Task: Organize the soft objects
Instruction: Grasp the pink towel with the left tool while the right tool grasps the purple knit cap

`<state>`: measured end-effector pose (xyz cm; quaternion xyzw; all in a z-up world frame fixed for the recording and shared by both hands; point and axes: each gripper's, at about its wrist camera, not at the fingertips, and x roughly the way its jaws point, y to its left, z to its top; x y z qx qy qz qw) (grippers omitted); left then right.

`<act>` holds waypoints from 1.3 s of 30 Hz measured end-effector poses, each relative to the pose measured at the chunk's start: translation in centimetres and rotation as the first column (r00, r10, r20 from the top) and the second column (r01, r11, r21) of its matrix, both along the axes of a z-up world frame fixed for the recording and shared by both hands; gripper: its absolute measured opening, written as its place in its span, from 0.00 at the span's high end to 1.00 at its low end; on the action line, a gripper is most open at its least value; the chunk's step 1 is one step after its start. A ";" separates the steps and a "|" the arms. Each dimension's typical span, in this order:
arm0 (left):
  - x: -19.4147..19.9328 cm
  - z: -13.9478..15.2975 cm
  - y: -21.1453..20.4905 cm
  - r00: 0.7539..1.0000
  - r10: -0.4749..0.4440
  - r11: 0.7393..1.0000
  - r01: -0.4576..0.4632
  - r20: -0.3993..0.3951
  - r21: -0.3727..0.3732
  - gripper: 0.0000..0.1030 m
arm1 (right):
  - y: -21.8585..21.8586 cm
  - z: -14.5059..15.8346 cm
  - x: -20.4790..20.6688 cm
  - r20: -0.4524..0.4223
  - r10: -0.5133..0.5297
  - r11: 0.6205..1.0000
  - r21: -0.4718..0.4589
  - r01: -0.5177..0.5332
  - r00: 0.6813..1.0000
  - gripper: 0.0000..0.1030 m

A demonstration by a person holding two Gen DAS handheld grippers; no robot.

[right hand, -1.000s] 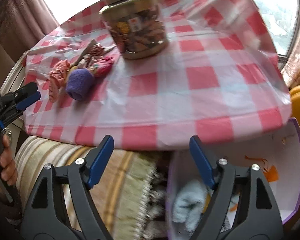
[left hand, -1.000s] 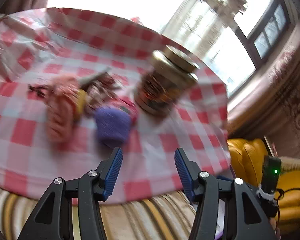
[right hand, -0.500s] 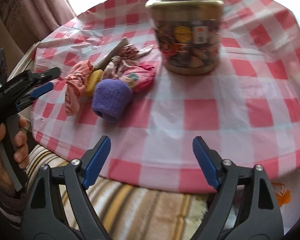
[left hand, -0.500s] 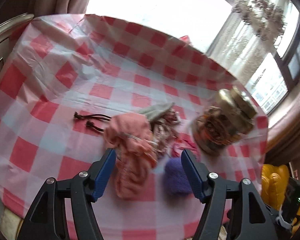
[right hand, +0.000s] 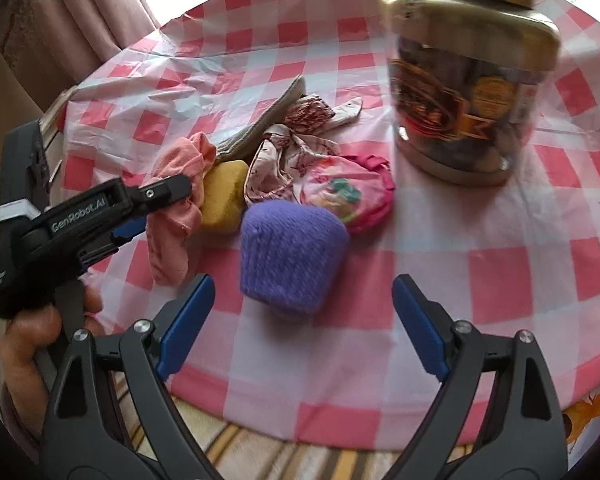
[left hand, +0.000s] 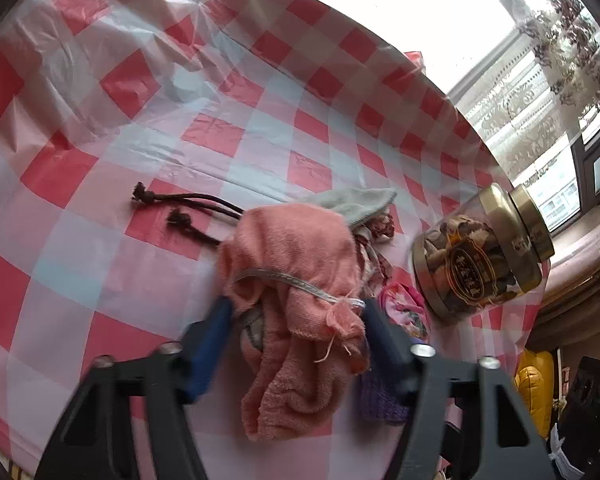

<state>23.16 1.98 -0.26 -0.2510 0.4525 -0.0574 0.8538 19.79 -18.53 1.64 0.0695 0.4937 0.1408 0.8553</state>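
Checked tablecloth [left hand: 236,136], red/white, spread over whole tabletop; striped upholstery below near edge. Gold-lidded jar [right hand: 466,92] upright at right, apart from heap, not part of job.

Soft heap mid-table, w/ pink cloth [left hand: 300,300] biggest, crumpled at its left end, dark cord trailing off behind. Purple knit ball [right hand: 290,258] at front of heap, touching pink printed pouch [right hand: 346,194] behind it. Yellow lump [right hand: 222,196] wedged betw. pink cloth & pouch; grey sock and floral rag further back.

Left gripper [left hand: 296,320] down over pink cloth, jaws about half open, just been closing, cloth bunched betw. pads; blurred, so couldn't tell if pads already pressing. Right gripper [right hand: 304,324] hovering short of purple ball, jaws wide, just been opening, nothing betw. them yet.

Step judged: pick-up phase, both sides going for one item each, most of heap left to sort. Next, prob.: left to finish squeeze low on cloth, then lift clear w/o dragging cord or yellow lump; right to move forward until ball sits betw. pads, then close gently.
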 end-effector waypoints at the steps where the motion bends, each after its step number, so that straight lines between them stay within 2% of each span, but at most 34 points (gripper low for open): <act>1: 0.0 -0.1 0.3 1.000 0.002 1.000 -0.002 0.004 -0.013 0.51 | 0.5 -0.3 0.3 -0.001 -0.001 1.000 -0.002 0.001 1.000 0.11; 5: -0.4 -0.2 1.0 1.000 0.009 0.999 -0.009 0.027 -0.032 0.63 | 1.9 -1.2 1.1 -0.010 0.004 1.000 -0.030 -0.004 1.000 0.11; 10: -1.6 0.0 2.1 0.997 0.054 0.997 -0.051 0.052 -0.061 0.70 | 2.8 -1.9 1.6 0.009 -0.005 0.996 -0.085 0.006 1.000 0.12; 12: -2.3 0.2 2.5 0.996 0.069 0.996 -0.065 0.061 -0.065 0.70 | 3.1 -2.0 1.8 0.022 -0.007 0.993 -0.118 0.010 1.000 0.20; 13: -2.7 0.3 2.6 0.995 0.078 0.995 -0.073 0.066 -0.066 0.70 | 3.2 -2.1 1.8 0.022 -0.003 0.991 -0.131 0.006 1.000 0.31; 17: -4.2 0.7 3.0 0.991 0.100 0.994 -0.095 0.086 -0.058 0.70 | 3.4 -2.3 1.4 0.030 0.025 0.988 -0.150 -0.021 0.999 0.38; 24: -6.8 1.3 2.9 0.986 0.113 0.993 -0.109 0.120 -0.036 0.70 | 3.3 -1.5 -0.3 0.052 0.040 0.988 -0.153 -0.031 0.998 0.40; 39: -10.6 3.2 -1.7 0.989 0.016 1.000 -0.014 0.147 -0.012 0.70 | -1.2 1.4 -5.8 0.099 0.014 0.997 -0.083 -0.006 0.995 0.41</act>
